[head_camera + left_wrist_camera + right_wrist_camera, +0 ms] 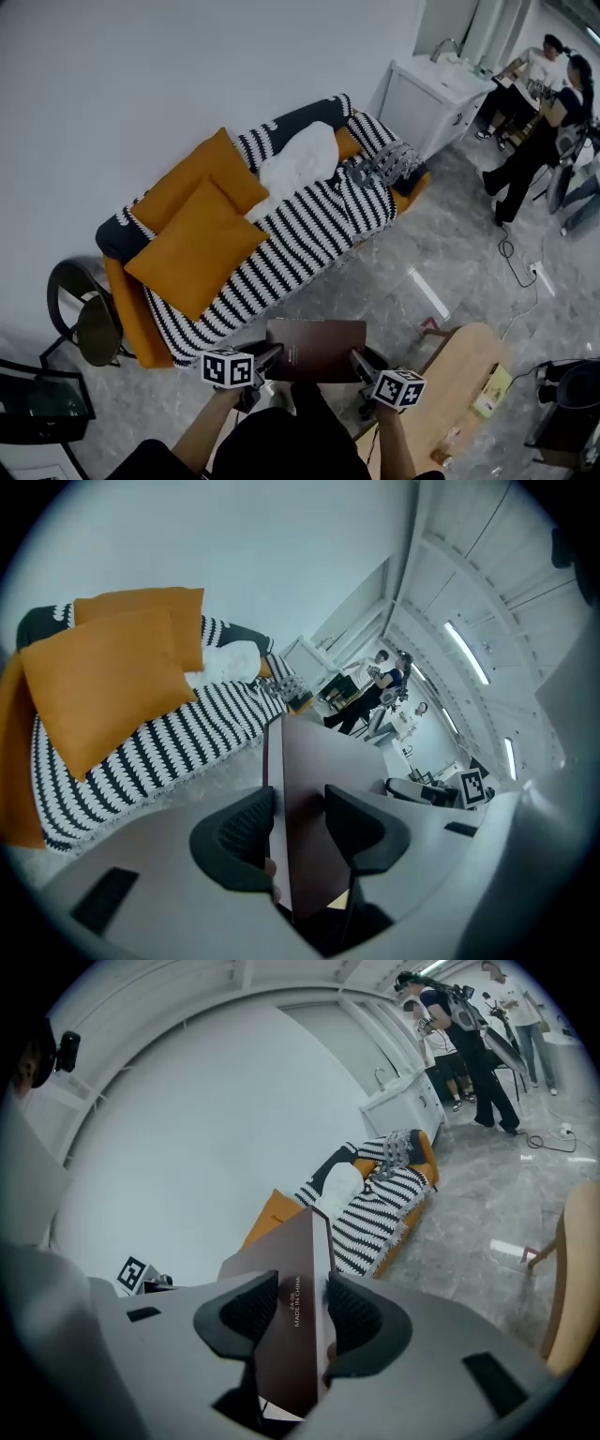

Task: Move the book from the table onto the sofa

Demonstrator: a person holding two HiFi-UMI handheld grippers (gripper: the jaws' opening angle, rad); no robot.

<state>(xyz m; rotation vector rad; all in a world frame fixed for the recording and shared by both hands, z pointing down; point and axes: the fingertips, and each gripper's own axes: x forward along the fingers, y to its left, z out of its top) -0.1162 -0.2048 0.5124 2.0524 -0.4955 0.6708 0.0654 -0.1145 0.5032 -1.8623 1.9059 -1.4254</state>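
Left tongs (266, 358), right tongs (361, 364) both clamp book (316, 347); sofa (132, 315) above it, orange cushions (199, 246) occupy its left.

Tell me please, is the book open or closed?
Closed. The book shows one flat cover; the left hand-held gripper and right hand-held gripper each clamp its edge with covers together.
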